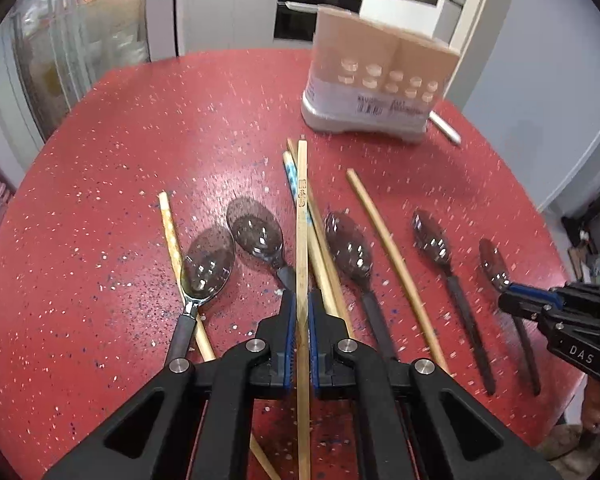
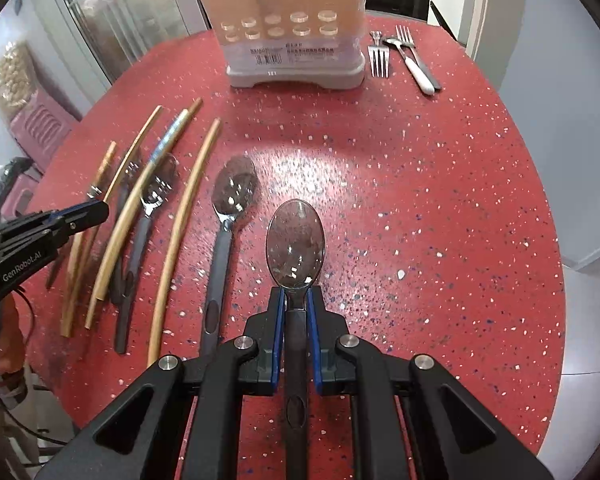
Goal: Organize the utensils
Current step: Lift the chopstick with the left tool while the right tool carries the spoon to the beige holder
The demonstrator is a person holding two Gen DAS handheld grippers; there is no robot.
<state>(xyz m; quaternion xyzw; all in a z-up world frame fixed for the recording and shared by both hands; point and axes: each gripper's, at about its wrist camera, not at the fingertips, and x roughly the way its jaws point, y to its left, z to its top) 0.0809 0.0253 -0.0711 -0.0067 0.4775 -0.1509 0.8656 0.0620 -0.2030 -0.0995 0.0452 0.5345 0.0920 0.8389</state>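
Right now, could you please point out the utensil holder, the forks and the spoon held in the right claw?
Holder [image 2: 296, 68]: right wrist view, on its grey base.
Forks [image 2: 380, 62]: right wrist view, on the tines of the nearer fork.
Spoon [image 2: 295, 240]: right wrist view, on its bowl.

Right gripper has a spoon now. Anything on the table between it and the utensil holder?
Nothing visible. The right gripper is shut on the spoon, and the red table ahead lies bare up to the utensil holder. The chopsticks lie off left; the forks sit right of the holder.
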